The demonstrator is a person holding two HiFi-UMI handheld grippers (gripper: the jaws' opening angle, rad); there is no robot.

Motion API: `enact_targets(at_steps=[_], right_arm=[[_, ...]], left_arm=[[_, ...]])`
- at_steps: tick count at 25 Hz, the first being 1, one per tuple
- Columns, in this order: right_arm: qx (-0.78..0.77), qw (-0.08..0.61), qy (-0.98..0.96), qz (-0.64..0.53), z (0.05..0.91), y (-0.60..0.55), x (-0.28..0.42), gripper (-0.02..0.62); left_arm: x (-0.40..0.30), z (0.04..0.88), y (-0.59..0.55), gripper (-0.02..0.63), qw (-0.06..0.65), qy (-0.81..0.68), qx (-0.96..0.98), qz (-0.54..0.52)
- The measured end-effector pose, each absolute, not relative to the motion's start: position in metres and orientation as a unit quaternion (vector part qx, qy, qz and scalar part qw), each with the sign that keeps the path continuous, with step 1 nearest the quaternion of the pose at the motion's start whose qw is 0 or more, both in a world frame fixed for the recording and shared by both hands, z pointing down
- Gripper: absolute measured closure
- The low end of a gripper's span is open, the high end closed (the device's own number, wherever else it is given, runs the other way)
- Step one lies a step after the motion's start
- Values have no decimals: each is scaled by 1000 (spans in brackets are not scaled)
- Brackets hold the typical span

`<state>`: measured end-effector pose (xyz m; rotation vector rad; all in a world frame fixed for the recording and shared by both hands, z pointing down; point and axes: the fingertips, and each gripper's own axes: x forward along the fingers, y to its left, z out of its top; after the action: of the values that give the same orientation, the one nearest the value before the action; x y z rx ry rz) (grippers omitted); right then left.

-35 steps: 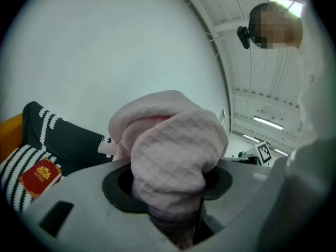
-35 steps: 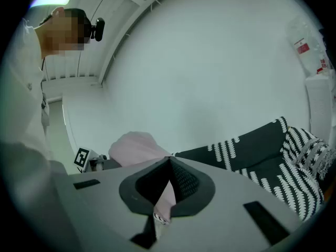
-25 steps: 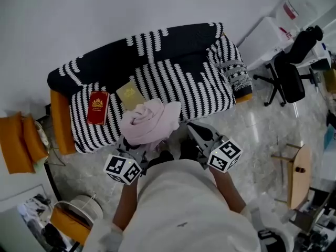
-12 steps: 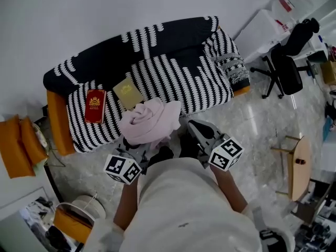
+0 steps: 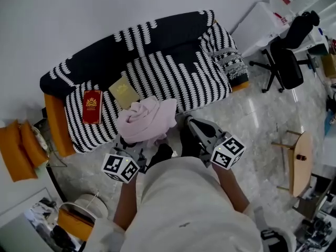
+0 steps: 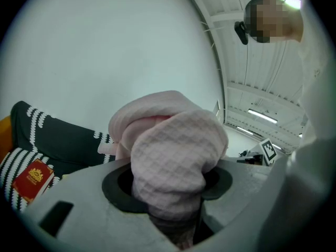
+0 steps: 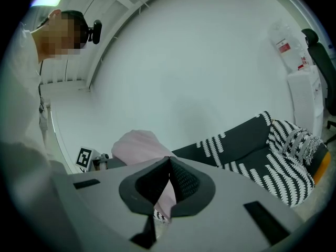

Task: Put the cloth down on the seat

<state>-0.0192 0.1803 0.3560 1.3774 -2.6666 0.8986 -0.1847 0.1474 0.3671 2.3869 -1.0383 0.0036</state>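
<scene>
A pink cloth (image 5: 146,121) is bunched in a loose bundle over the front edge of the black-and-white striped sofa seat (image 5: 173,80). My left gripper (image 5: 137,140) is shut on the cloth (image 6: 173,151), which bulges up between the jaws and hides their tips. My right gripper (image 5: 191,124) hangs just right of the bundle, above the floor in front of the sofa. Its jaws (image 7: 169,161) meet at the tips. A fold of the cloth (image 7: 137,143) shows behind them and through the slit below the tips.
A red book (image 5: 92,106) and a pale yellow book (image 5: 124,91) lie on the seat's left part. Orange cushions (image 5: 21,148) sit on the floor at the left. An office chair (image 5: 286,62) and a wooden stool (image 5: 300,164) stand at the right.
The right gripper has shifted slightly beside the bundle. The left gripper keeps the same hold on the cloth, and the sofa sits a little higher and further left in the head view.
</scene>
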Motion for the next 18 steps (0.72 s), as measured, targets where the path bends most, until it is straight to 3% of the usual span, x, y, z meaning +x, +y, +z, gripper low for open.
enact_targets(at_steps=[18], right_arm=[[337, -13, -898, 283, 338, 98, 60, 588]], left_arm=[[-121, 339, 83, 374, 252, -494, 832, -32]])
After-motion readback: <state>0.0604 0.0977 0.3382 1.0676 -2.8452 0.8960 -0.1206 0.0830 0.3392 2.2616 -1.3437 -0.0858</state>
